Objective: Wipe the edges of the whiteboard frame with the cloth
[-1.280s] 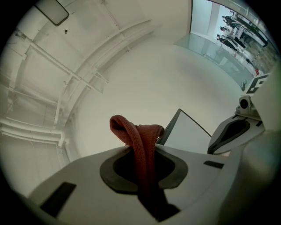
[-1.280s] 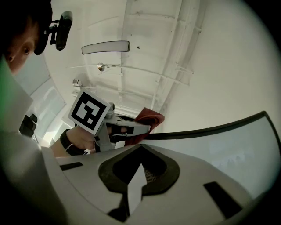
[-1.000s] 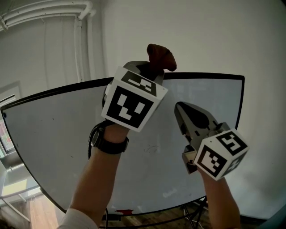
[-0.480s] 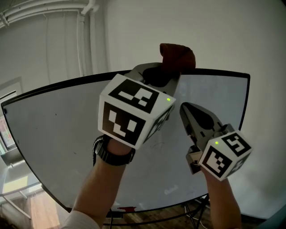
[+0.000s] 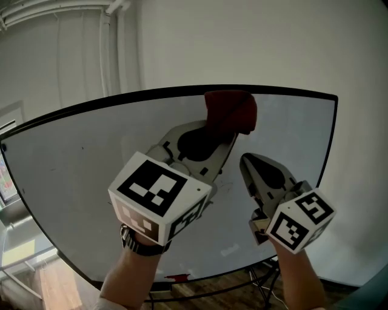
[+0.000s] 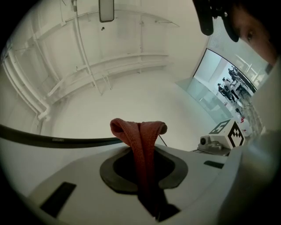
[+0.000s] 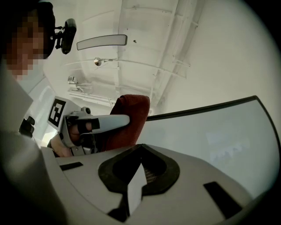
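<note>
The whiteboard (image 5: 91,181) stands upright with a thin black frame (image 5: 151,95) running along its top. My left gripper (image 5: 225,130) is shut on a dark red cloth (image 5: 230,112), which bunches out past the jaws just below the top edge. In the left gripper view the cloth (image 6: 140,136) is pinched between the jaws, with the black frame (image 6: 57,141) behind it. My right gripper (image 5: 244,160) hangs shut and empty to the right, in front of the board. Its own view shows the cloth (image 7: 131,116), the left gripper (image 7: 103,123) and the frame's top edge (image 7: 206,107).
White pipes (image 5: 60,9) run along the wall and ceiling above the board. The board's stand legs (image 5: 260,284) and a red object (image 5: 176,278) on its bottom rail show over a wooden floor. A person's head shows at the top edge of both gripper views.
The left gripper with the cloth has come down from above the top frame edge to just below it, and tilted back toward me. The right gripper has barely moved.
</note>
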The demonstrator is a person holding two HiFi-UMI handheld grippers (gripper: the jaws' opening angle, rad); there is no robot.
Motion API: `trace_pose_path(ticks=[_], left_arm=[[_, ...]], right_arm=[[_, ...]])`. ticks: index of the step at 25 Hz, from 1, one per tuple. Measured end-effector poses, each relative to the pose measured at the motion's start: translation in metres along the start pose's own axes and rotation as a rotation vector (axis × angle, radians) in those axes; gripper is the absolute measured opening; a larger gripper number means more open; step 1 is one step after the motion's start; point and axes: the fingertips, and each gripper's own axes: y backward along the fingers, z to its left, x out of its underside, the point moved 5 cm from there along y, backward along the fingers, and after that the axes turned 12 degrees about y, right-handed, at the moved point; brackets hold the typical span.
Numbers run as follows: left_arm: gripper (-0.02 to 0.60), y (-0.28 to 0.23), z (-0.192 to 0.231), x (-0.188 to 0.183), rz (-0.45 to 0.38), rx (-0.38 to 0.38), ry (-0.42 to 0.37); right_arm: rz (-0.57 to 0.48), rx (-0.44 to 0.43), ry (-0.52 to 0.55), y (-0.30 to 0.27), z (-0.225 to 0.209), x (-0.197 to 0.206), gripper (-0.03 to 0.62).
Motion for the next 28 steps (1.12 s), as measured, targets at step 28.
trace_pose_path(ticks=[28], left_arm=[[0.064, 0.271, -0.011, 0.174, 0.059, -0.095, 0.260]], right_arm=[[0.223, -0.020, -0.102, 0.028, 0.253, 0.104, 0.002]])
